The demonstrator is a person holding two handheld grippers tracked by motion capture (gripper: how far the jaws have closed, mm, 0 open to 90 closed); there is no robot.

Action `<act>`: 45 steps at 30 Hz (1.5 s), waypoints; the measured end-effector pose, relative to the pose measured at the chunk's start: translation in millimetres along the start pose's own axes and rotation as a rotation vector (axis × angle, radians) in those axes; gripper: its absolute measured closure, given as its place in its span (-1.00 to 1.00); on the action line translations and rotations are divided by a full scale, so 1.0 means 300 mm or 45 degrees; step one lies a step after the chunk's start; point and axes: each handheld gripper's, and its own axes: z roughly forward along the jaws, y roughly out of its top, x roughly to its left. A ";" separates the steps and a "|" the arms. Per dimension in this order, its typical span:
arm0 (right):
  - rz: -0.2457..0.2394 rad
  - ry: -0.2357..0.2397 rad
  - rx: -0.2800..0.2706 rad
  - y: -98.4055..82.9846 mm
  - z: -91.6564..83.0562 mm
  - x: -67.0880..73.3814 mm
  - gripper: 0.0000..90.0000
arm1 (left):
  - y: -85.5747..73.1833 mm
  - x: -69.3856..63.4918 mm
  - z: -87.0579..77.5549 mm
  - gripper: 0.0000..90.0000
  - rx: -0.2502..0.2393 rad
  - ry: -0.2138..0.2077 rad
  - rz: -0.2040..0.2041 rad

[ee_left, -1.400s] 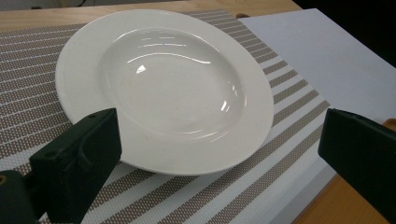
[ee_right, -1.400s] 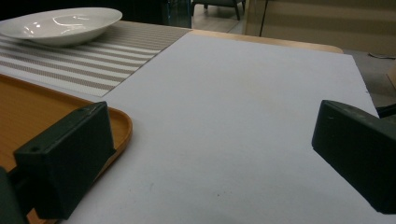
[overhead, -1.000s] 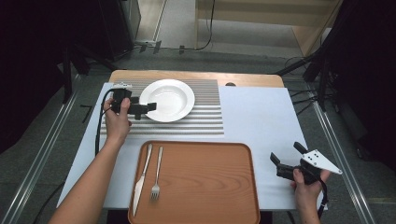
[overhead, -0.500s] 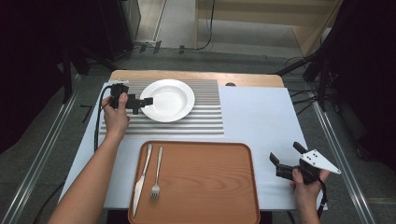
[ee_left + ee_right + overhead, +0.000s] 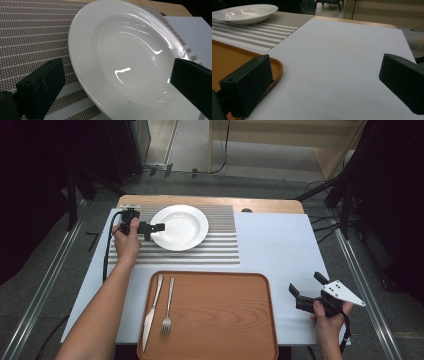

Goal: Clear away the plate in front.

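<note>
— Left gripper [image 5: 156,227] right at the near-left rim of the white plate [image 5: 180,227], jaws spread wide, one to each side of the rim in the left gripper view, nothing clamped yet.

— Plate [image 5: 130,57] sitting flat on the striped mat [image 5: 220,245], upper left of the table, well behind the tray [image 5: 210,320].

— Looks like the reach-and-grasp step: lined up on the rim, not yet closed.

— Next move, at a guess: slide the jaws over the rim, one above and one below, then squeeze. Glossy, shallow, heavy on the far side, so likely to tip or slip if pinched too near the edge.

— Right gripper [image 5: 306,292] parked low at the right on the bare tabletop, jaws apart, holding nothing. Just beside the tray's right edge [image 5: 249,65] in the right gripper view.

— Knife [image 5: 152,310] and fork [image 5: 168,307] lying side by side at the tray's left end; plenty of free wood to their right. Probably the landing spot for the plate.

— Surface: pale tabletop [image 5: 280,245], with a wooden strip [image 5: 210,201] showing along the far edge.

— Room: dim, dark at both sides, grey floor [image 5: 45,265], metal rails along the table's flanks, cables trailing at the back, pale wooden panels [image 5: 270,140] beyond.
</note>
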 end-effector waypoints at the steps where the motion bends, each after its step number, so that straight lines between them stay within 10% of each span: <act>1: 0.000 0.001 0.000 0.000 0.000 0.000 -1.00 | -0.002 0.001 0.005 -1.00 0.008 0.004 -0.004; 15: -0.001 -0.001 0.001 -0.001 0.000 -0.001 -1.00 | -0.020 0.011 0.057 -0.72 0.031 -0.007 -0.064; 25: 0.001 0.001 0.004 -0.001 0.002 0.000 -1.00 | -0.037 0.036 0.086 -0.47 0.066 -0.117 -0.139; 36: -0.002 0.000 0.006 -0.001 0.003 0.000 -1.00 | -0.027 0.027 0.094 -0.38 0.037 -0.024 -0.233; 41: -0.001 0.001 0.007 -0.001 0.003 0.000 -1.00 | -0.025 0.041 0.086 0.38 0.053 0.073 -0.263; 45: 0.004 -0.001 0.008 -0.001 0.003 -0.001 -1.00 | -0.029 0.055 0.081 0.40 0.052 0.046 -0.274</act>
